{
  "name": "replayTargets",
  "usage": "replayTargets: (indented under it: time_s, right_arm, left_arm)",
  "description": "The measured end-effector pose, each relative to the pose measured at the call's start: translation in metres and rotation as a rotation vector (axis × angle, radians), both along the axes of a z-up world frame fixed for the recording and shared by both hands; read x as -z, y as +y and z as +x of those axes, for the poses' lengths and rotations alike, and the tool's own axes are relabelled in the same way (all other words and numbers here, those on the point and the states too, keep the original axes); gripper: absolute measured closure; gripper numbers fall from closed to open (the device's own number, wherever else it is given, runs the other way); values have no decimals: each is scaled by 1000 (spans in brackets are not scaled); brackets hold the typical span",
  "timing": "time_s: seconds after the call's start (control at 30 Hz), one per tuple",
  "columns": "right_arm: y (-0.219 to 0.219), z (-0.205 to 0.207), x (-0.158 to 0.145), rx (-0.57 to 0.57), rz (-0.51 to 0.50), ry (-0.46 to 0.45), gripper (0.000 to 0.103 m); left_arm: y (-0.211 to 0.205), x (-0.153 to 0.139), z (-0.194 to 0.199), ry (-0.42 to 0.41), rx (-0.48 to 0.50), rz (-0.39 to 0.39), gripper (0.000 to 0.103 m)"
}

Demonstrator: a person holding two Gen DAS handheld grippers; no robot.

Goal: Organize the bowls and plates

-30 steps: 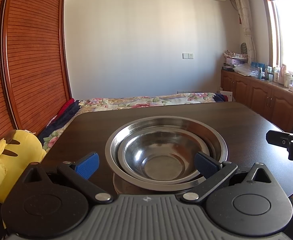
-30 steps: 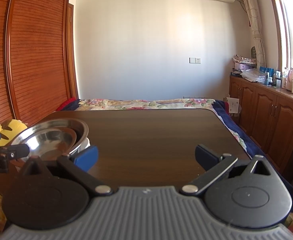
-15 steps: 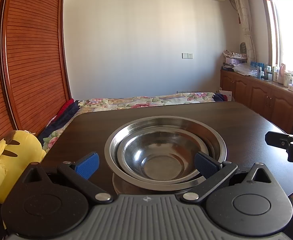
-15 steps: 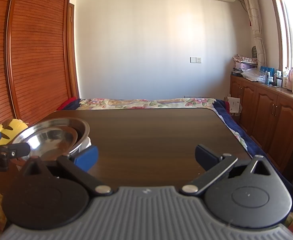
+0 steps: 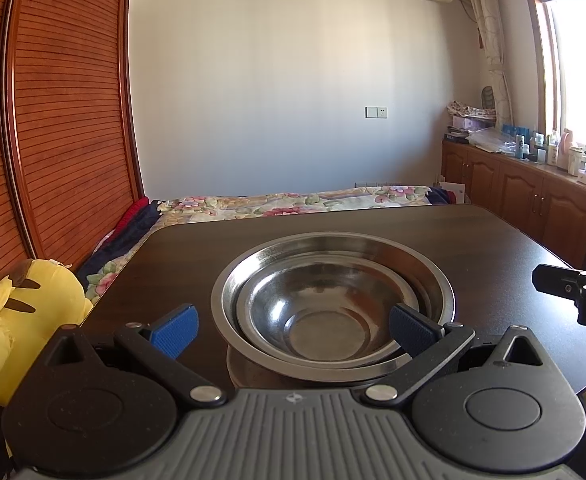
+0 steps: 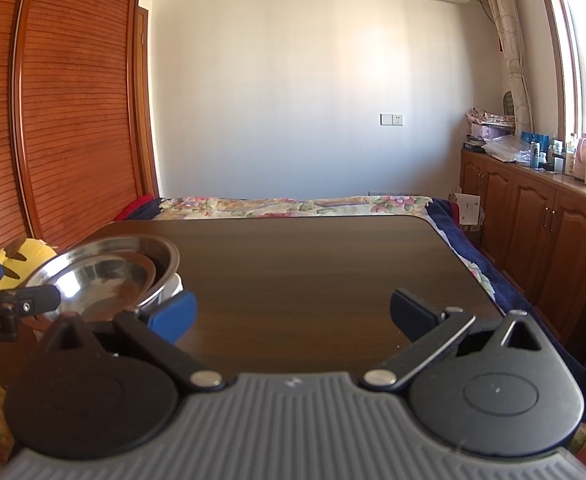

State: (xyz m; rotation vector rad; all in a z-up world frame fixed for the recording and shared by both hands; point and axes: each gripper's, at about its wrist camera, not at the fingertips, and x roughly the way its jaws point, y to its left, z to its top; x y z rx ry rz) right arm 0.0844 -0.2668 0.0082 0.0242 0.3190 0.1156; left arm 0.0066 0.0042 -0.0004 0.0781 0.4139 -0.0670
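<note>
Comparing with a moment ago, we see nothing moved: both grippers, left gripper [image 5: 293, 330] and right gripper [image 6: 293, 314], gape empty; small bowl [image 5: 317, 312] nests inside large bowl [image 5: 433, 280] on table [image 6: 313, 264], perhaps atop another dish.

bowls [image 5: 333, 312]: shiny steel | table [image 6: 313, 264]: dark smooth wood | toy [image 5: 17, 320]: yellow plush

A smaller steel bowl [image 5: 325, 316] sat nested upright inside a larger steel bowl [image 5: 433, 280], both stacked near the desk's [image 5: 493, 240] front-left edge.
</note>
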Motion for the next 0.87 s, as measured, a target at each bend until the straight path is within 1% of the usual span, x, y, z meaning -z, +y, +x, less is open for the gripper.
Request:
replayTargets:
  time_s: [0.87]
  right_arm:
    - [-1,-1,-1,-2,0,-1,0]
  left_arm:
    - [2,-2,0,1,3,-2,0]
